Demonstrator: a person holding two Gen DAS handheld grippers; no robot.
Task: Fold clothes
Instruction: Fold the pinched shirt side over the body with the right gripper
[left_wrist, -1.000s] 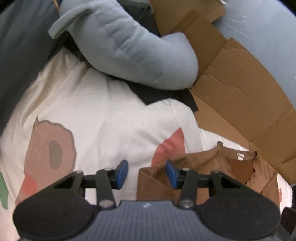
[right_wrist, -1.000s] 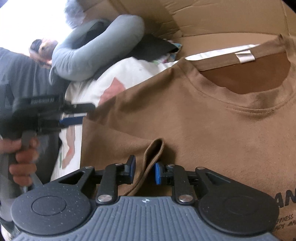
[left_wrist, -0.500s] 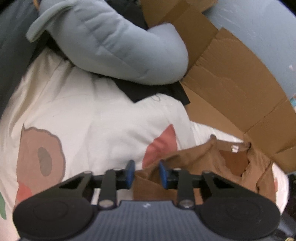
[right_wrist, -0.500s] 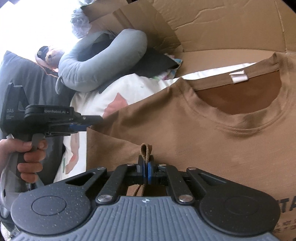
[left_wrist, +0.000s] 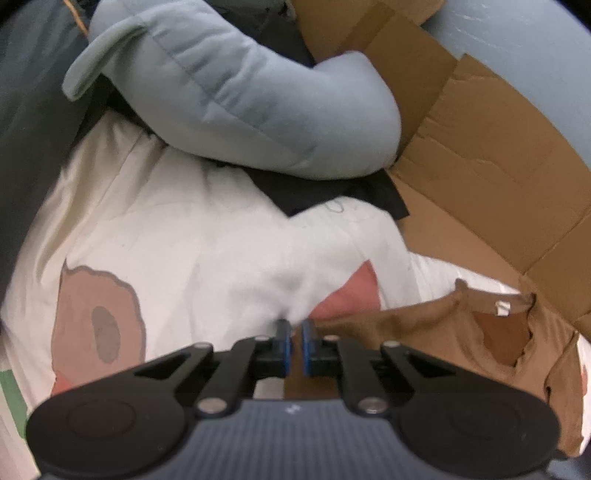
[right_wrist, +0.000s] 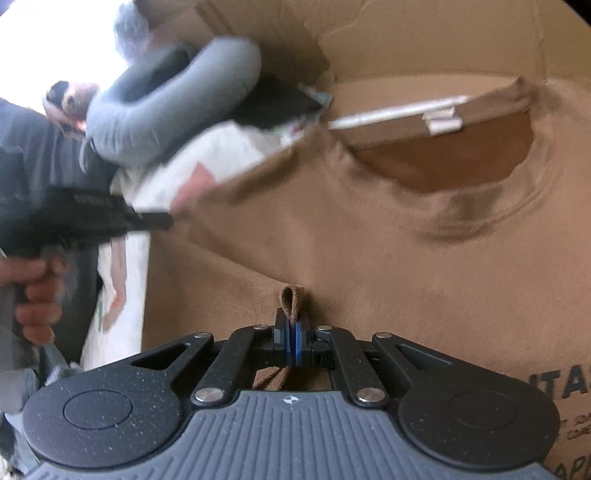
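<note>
Right wrist view: the right gripper (right_wrist: 293, 341) pinches a small fold of the brown T-shirt (right_wrist: 369, 251), which lies spread on the white printed sheet (left_wrist: 184, 240) beside the cardboard (left_wrist: 480, 147). The left gripper (left_wrist: 294, 345) is nearly closed at the shirt's edge; whether it holds cloth is unclear.

Your right claw (right_wrist: 293, 341) had black linkage arms, silver screws, blue pads (right_wrist: 298, 341) and a ribbed grey body.

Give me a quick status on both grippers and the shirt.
Right gripper shut on brown T-shirt fold. Left gripper nearly closed at shirt edge, grip unclear. Grey pillow beyond, not obstructing.
</note>
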